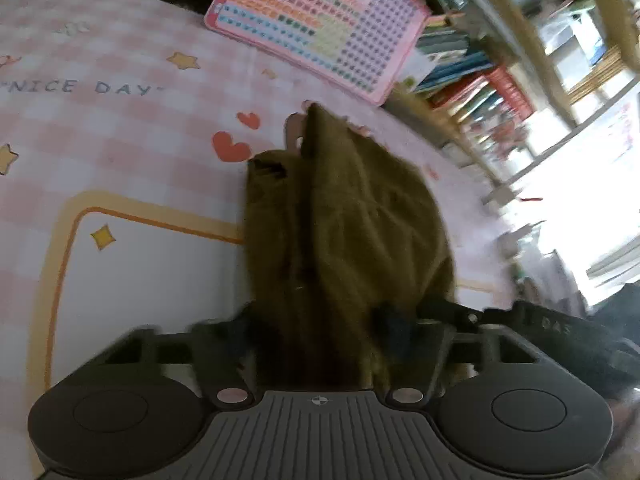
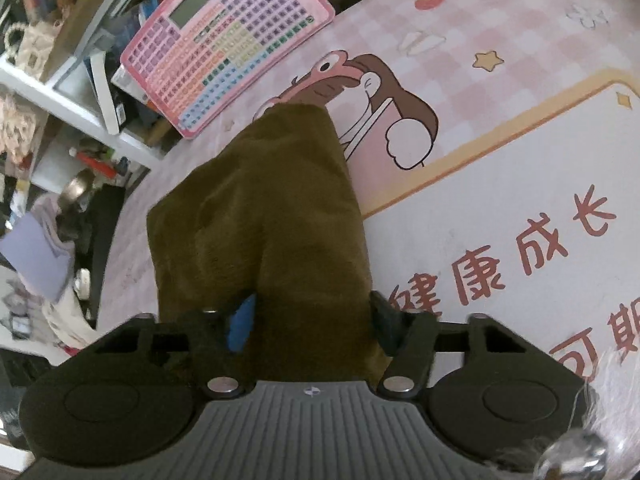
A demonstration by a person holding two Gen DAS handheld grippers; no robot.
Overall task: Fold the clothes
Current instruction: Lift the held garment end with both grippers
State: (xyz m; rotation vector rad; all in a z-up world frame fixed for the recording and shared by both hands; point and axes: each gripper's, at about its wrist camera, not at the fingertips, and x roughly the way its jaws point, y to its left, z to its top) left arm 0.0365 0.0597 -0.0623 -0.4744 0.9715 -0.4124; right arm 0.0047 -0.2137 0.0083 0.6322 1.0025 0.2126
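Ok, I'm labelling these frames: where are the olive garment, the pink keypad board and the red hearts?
olive garment (image 2: 260, 220), right wrist view, middle of the cloth.
pink keypad board (image 1: 320, 28), left wrist view, button grid.
red hearts (image 1: 230, 148), left wrist view, larger heart.

"NICE DAY" reads in grey capitals on the pink checked mat (image 1: 120, 60), up and to the left ahead of the left gripper (image 1: 320, 320). To the right of the right gripper (image 2: 312, 316), big red Chinese characters run across the mat's white panel (image 2: 520, 184): 健康成长, partly covered at the start. Below them, 可 and a cut-off character. The pink button board (image 2: 224, 48) carries print too small to read.
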